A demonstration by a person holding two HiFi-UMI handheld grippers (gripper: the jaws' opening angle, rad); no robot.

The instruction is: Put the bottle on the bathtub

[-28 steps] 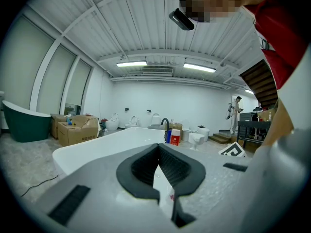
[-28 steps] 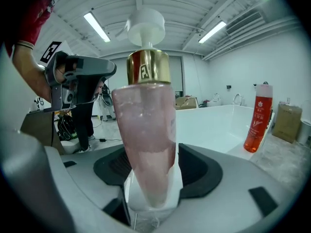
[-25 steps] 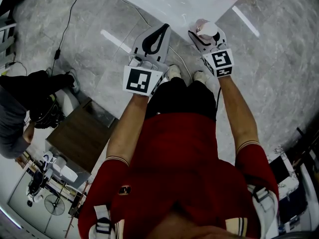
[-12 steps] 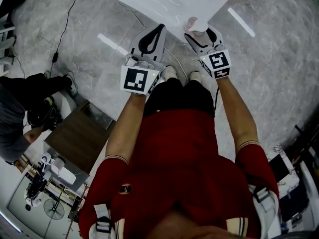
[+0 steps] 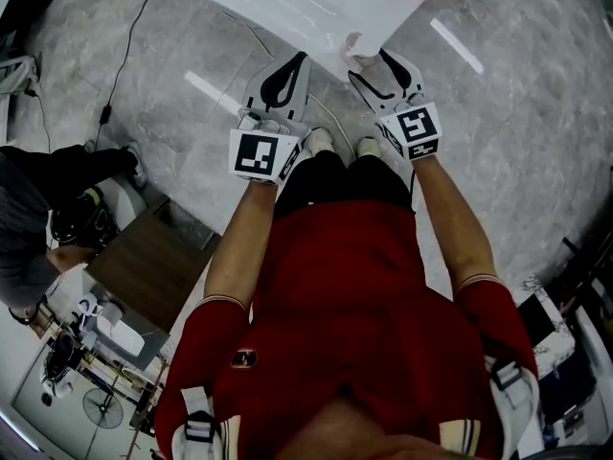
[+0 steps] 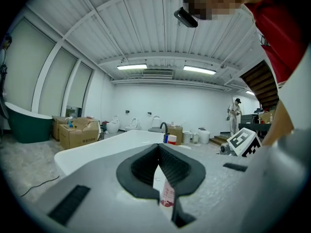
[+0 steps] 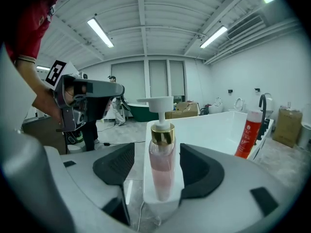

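A clear pump bottle of pink liquid, with a gold collar and white pump, stands upright on the white bathtub's rim. My right gripper is open, its pads a little apart from the bottle on both sides. From above, the bottle sits at the tub's near edge just ahead of the right gripper. My left gripper is shut and holds nothing, hovering beside the tub edge. In the left gripper view the bottle shows through the gap under the shut left gripper.
A red bottle stands by a black faucet further along the tub. A cable runs over the grey floor. A person in black sits at left by a brown table. Cardboard boxes stand beyond.
My right gripper carried the bottle forward to the tub rim, opened and drew back slightly; the bottle now stands free. The left gripper moved forward alongside, still shut.
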